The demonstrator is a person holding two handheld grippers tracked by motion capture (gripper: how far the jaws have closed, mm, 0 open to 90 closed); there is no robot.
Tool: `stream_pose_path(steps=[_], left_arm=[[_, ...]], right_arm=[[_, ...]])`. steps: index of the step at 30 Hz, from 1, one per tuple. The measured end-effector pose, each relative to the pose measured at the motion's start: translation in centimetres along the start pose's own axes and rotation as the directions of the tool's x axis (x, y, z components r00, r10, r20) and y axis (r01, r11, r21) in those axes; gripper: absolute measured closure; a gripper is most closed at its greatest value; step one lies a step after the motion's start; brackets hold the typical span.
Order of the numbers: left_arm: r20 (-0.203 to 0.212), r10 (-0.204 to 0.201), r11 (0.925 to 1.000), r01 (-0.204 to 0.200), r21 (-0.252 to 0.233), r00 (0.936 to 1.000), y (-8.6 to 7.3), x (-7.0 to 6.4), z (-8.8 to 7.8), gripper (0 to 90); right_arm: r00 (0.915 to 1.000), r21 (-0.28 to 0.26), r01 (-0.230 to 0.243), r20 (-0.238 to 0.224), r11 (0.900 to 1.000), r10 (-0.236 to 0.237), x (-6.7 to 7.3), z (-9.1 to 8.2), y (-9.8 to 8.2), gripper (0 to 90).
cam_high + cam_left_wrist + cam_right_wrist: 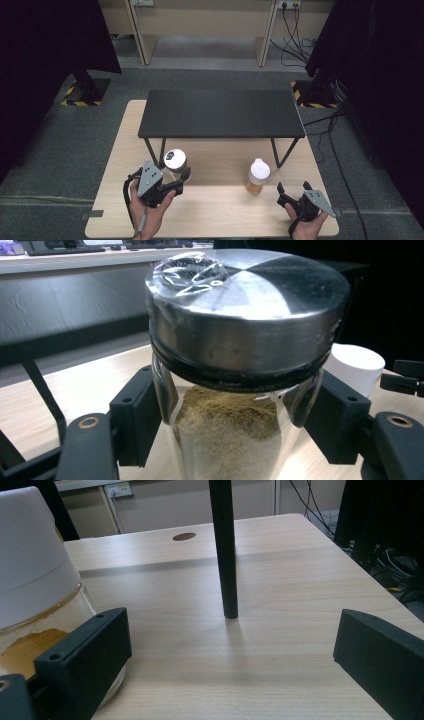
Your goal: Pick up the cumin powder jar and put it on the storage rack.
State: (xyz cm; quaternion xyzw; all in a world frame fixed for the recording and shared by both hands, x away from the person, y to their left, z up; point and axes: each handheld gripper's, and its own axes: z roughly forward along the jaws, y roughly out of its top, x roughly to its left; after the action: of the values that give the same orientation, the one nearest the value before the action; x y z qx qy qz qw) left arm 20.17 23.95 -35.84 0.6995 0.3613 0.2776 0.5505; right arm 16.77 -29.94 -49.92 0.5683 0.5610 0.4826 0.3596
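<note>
Left claw (230, 435) clamped on spice jar (240, 365) below the lid for carrying; right claw (230, 665) wide open, empty.

Glass jar (235, 390), steel lid, brown powder, upright, in tongs.

Between the matt black plastic pads (137, 420) of your left gripper (235, 425) you have a clear glass jar (235, 440), smooth and glossy, with a brushed metal lid (245, 305) that catches a bright glare; a dark rubbery band runs under the lid's edge. Inside sits a brown, grainy, dull powder (227, 415). Just left of your right gripper (230, 660), whose pads look like the same matt black plastic, stands a glass jar with a smooth white plastic cap (30, 560). Under both lies a pale wood-grain tabletop (280, 570), satin-smooth. Ahead of the right gripper, the shelf leg (223, 550) looks like matt black metal.
</note>
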Motion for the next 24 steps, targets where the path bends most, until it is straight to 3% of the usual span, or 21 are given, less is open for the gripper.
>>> stream_pose_path(steps=[2,11,16,24], left_arm=[[0.011,-0.008,0.9999,0.008,-0.007,0.9999,0.8,0.5,0.1,30.5],[-0.032,0.031,0.9994,-0.031,-0.013,0.999,4.7,0.8,0.8,30.5],[-0.043,0.03,0.9993,-0.031,-0.021,0.9986,6.7,1.1,1.3,30.5],[-0.087,0.048,0.9988,-0.049,0.001,0.995,9.1,1.4,2.5,30.5]], right_arm=[[1.0,-0.001,0.001,0.001,1.0,-0.001,0.0,0.0,0.0,2.0],[1.0,-0.001,0.006,-0.002,1.0,-0.006,0.0,0.0,0.0,2.0],[0.9999,-0.001,0.011,-0.002,1.0,-0.011,0.1,0.0,0.0,2.0],[0.9998,0.0,0.017,-0.004,1.0,-0.017,0.1,0.0,0.0,2.1]])
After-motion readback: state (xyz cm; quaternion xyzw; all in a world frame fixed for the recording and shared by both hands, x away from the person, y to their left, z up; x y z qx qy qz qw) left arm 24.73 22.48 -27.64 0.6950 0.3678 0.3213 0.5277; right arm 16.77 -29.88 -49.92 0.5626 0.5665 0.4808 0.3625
